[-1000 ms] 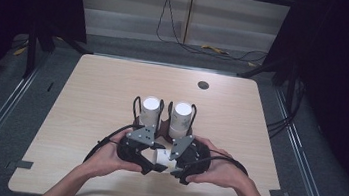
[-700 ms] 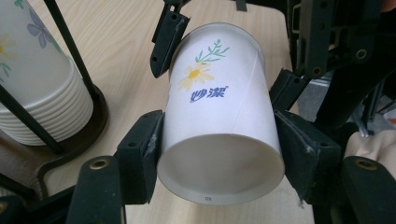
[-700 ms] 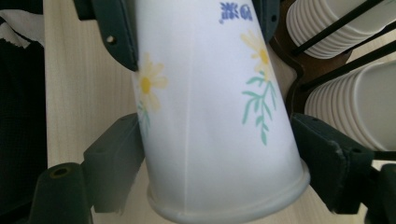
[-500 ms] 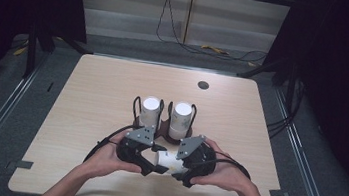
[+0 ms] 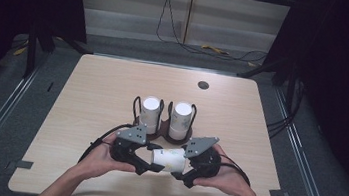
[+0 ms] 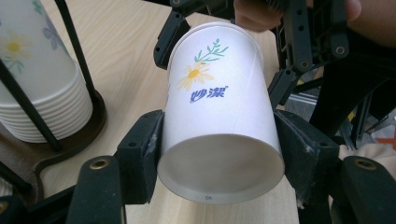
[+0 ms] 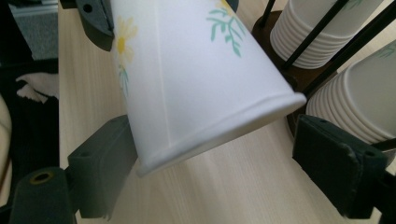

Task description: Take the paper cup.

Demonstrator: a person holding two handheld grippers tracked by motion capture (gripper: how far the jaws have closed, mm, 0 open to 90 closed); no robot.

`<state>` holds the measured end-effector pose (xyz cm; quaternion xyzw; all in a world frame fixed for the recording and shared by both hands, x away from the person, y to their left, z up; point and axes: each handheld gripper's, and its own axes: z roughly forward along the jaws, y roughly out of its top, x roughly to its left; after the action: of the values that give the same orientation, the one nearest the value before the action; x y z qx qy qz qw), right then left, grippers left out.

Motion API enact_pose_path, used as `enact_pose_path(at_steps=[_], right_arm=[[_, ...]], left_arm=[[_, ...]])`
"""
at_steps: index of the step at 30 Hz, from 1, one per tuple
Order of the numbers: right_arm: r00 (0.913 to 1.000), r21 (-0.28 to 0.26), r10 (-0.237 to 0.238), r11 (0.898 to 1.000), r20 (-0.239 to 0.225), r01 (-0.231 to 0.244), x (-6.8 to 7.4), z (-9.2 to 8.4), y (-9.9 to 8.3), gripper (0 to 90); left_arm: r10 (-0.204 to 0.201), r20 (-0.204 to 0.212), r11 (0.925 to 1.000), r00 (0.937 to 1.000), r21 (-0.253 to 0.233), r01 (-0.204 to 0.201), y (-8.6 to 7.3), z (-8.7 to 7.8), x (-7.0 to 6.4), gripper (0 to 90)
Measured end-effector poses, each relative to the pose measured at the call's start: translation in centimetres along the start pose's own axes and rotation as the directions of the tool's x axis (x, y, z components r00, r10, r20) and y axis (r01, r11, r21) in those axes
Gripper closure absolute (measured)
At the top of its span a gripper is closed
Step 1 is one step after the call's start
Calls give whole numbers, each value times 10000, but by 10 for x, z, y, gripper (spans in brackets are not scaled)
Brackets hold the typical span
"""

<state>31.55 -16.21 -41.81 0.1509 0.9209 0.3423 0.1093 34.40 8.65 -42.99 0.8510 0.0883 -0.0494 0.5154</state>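
The left hand-held gripper (image 6: 219, 154) is closed on the base end of a single paper cup (image 5: 169, 159), its pads pressed against both sides of the wall, while the right hand-held gripper (image 7: 219, 158) stands around the rim end with its jaws spread; these jaws have just been opening, and the cup lies between them, one pad beside the rim and the other clear of it. The cup is held level just above the tabletop (image 5: 87, 92), between the two hands and just in front of the cup rack (image 5: 161, 126), which carries two upright stacks of cups (image 5: 150, 111) inside wire posts. The cup is judged to be very light, thin-walled and easily crushed, with a smooth, somewhat slippery skin; it is best taken near the stiff base or at the rolled rim, with light pressure only, and the middle wall should be avoided. In the high view the overall layout of hands, rack and tabletop is given. In the left gripper view the recessed base, the daisy print and the pad contact are shown; in the right gripper view the rolled rim and the gap at one pad are made plain.
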Motion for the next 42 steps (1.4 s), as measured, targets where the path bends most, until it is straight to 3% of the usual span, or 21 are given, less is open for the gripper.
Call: enact_pose_path(at_steps=[6, 15, 20, 26, 29, 36, 42], right_arm=[[9988, -605, 355, 9975, -332, -374, 0, -1, -5, 144], [9896, -1752, 1055, 9770, -975, -1214, -5, -9, -13, 139], [9754, -2698, 1426, 9450, -1678, -1846, -9, -12, -18, 137], [9554, -3638, 1704, 8968, -2413, -2518, -12, -17, -21, 139], [9513, -3822, 1785, 8847, -2511, -2669, -12, -17, -20, 139], [9346, -4571, 1865, 8320, -3030, -3142, -15, -21, -20, 138], [9193, -4849, 1921, 8020, -3436, -3489, -17, -21, -20, 145]], left_arm=[[-224, 326, 9978, 9992, -619, 244, -1, -8, 0, 362], [-274, 325, 9952, 9991, -926, 303, 0, -13, 0, 362], [-205, 397, 9931, 9990, -1149, 250, 2, -15, -2, 362], [-145, 378, 9902, 9992, -1385, 196, 4, -18, -3, 362], [-53, 358, 9883, 9993, -1524, 107, 5, -20, -3, 363], [-16, 541, 9855, 9985, -1695, 107, 8, -20, -6, 363], [47, 579, 9854, 9983, -1703, 53, 9, -18, -8, 363]])
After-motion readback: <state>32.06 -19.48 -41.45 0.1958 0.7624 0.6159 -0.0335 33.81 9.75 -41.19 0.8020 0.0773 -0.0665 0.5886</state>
